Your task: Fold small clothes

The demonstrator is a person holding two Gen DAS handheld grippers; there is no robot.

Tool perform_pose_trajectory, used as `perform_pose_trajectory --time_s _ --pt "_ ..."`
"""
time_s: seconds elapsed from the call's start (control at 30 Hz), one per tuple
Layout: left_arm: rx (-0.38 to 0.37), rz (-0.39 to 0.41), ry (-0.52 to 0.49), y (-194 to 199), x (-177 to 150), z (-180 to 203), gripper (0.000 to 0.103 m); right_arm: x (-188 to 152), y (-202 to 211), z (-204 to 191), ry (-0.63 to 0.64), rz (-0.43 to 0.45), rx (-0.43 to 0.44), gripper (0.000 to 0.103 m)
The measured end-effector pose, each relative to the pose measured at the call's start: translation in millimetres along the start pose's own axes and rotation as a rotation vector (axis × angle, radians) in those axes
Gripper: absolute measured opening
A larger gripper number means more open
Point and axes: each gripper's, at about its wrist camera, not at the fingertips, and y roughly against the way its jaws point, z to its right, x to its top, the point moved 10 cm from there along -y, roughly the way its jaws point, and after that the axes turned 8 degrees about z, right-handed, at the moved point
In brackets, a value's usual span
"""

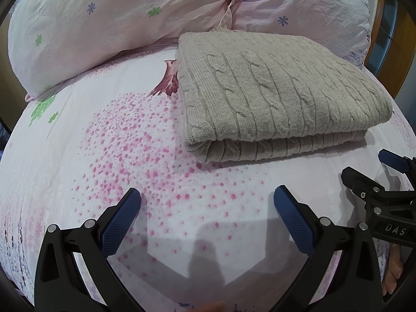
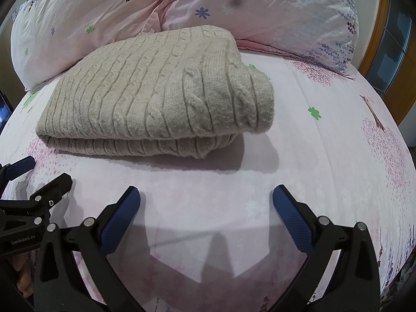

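Note:
A beige cable-knit sweater (image 1: 280, 91) lies folded into a thick rectangle on the pink flowered bed sheet (image 1: 117, 143); it also shows in the right wrist view (image 2: 156, 98). My left gripper (image 1: 207, 197) is open and empty, a short way in front of the sweater and slightly left of it. My right gripper (image 2: 206, 197) is open and empty, in front of the sweater's right end. The right gripper shows at the right edge of the left wrist view (image 1: 369, 174), and the left gripper at the left edge of the right wrist view (image 2: 36, 171).
Two pink flowered pillows (image 1: 104, 26) (image 1: 299, 7) lie right behind the sweater, also in the right wrist view (image 2: 260, 7). A wooden frame (image 2: 377, 46) stands at the far right. The sheet (image 2: 325, 143) extends to the right of the sweater.

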Motion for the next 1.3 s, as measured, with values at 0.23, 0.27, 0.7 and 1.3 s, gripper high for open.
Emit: perform_pose_trajectory --time_s 0.23,0.27,0.7,1.3 --pt "-0.001 -0.009 0.0 -3.1 4.4 -0.1 0.102 0.3 -0.1 -0.3 0.0 0.0 0.0 0.101" --pt "0.0 -0.008 0.0 -3.0 4.4 0.1 0.102 0.3 0.0 -0.2 0.0 0.0 0.0 0.101" --pt "0.004 0.011 0.006 -3.0 4.7 0.2 0.102 0.3 0.4 0.0 0.0 0.0 0.0 0.101" --pt "0.005 0.011 0.006 -2.8 4.2 0.6 0.102 0.7 0.3 -0.4 0.0 -0.001 0.0 0.101"
